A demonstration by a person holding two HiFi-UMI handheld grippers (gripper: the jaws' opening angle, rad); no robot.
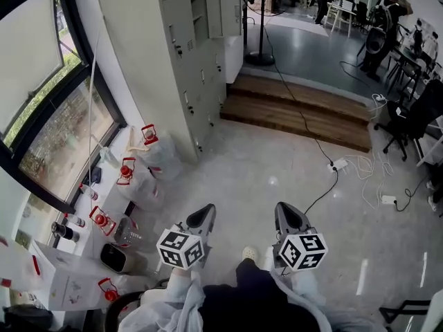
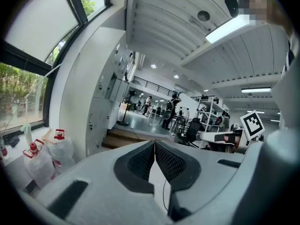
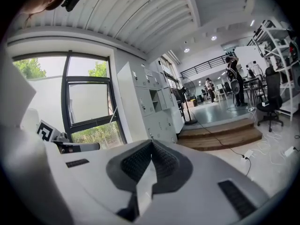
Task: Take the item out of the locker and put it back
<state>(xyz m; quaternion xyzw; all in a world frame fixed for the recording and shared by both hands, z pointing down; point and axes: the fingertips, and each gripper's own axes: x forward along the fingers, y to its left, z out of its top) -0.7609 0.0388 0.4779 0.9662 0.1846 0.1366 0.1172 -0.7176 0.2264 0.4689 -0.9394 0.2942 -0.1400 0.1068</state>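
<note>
A tall grey bank of lockers (image 1: 197, 47) stands against the wall ahead and to the left, also seen as the lockers (image 3: 154, 107) and the lockers (image 2: 101, 116) from the two gripper views. One upper door (image 1: 230, 11) hangs open; I cannot see what is inside. My left gripper (image 1: 206, 214) and right gripper (image 1: 285, 209) are held low in front of the person, well short of the lockers and above the floor. Both have their jaws closed tip to tip with nothing between them, as the left gripper (image 2: 154, 142) and right gripper (image 3: 151, 143) views confirm.
Along the window sill at left stand several white bags with red clips (image 1: 149, 138) and bottles (image 1: 62, 232). A wooden step (image 1: 297, 109) leads up to a raised floor. Cables and a power strip (image 1: 339, 164) lie on the floor at right. People and office chairs (image 1: 408, 120) are farther back.
</note>
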